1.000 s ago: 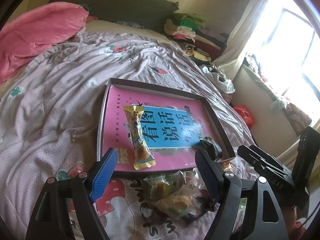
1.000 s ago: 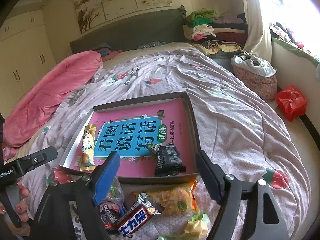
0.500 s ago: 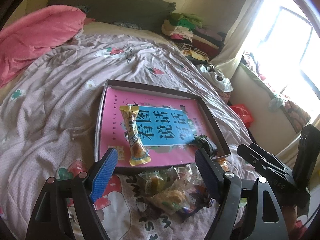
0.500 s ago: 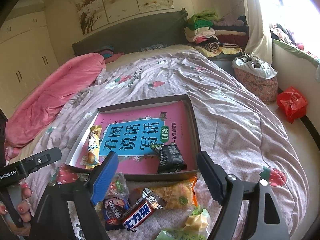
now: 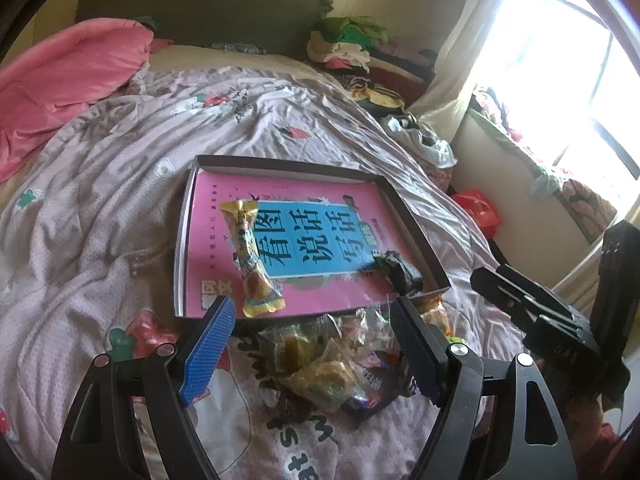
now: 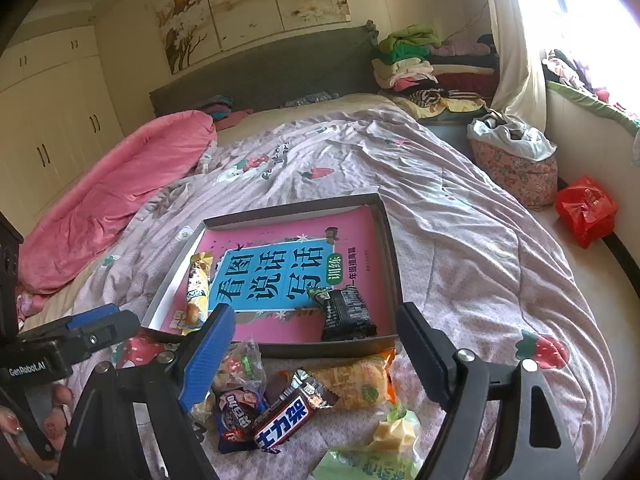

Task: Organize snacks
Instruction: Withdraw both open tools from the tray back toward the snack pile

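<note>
Blue-padded, each tool gapes empty, left tool [image 5: 310, 344] and right tool [image 6: 316, 354] hovering above loose snacks [image 6: 296, 396].

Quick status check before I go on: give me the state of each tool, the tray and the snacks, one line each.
Left tool: open, empty, above the loose pile.
Right tool: open, nothing gripped.
Tray: on the bed, pink book lying flat inside.
Yellow snack stick: in the tray, left side.
Black snack packet: in the tray, right near corner.
Chocolate bar: loose on the blanket, outside the tray.
Orange chip bag: outside the tray, by its near wall.
</note>
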A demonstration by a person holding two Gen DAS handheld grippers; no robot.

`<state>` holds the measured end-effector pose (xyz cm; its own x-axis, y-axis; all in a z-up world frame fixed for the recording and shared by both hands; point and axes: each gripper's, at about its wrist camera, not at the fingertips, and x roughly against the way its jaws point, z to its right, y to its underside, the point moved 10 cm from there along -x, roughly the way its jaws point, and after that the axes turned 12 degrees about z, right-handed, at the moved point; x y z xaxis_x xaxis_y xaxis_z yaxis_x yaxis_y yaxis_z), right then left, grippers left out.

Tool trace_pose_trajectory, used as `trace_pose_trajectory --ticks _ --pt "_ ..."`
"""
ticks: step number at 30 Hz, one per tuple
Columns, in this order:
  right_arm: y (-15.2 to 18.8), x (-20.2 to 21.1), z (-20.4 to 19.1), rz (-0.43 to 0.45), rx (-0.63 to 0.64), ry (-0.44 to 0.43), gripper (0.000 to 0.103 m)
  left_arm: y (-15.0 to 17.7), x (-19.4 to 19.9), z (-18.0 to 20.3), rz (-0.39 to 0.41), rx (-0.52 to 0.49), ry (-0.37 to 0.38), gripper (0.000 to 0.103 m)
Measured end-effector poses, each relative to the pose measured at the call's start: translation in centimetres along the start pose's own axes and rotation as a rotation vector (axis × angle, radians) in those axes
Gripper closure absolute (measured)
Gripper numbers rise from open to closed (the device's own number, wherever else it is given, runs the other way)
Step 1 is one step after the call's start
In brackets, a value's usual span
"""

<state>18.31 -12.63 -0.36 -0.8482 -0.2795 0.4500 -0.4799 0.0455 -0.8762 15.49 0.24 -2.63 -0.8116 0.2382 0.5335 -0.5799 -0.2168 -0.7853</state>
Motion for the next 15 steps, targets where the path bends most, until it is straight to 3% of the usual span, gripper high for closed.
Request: trace_pose_trajectory --ticks 15 --pt "0.6 1.3 0.6 -0.001 -0.008 0.01 0.018 1.4 0.4 0.2 -0.032 -0.033 0.002 0.022"
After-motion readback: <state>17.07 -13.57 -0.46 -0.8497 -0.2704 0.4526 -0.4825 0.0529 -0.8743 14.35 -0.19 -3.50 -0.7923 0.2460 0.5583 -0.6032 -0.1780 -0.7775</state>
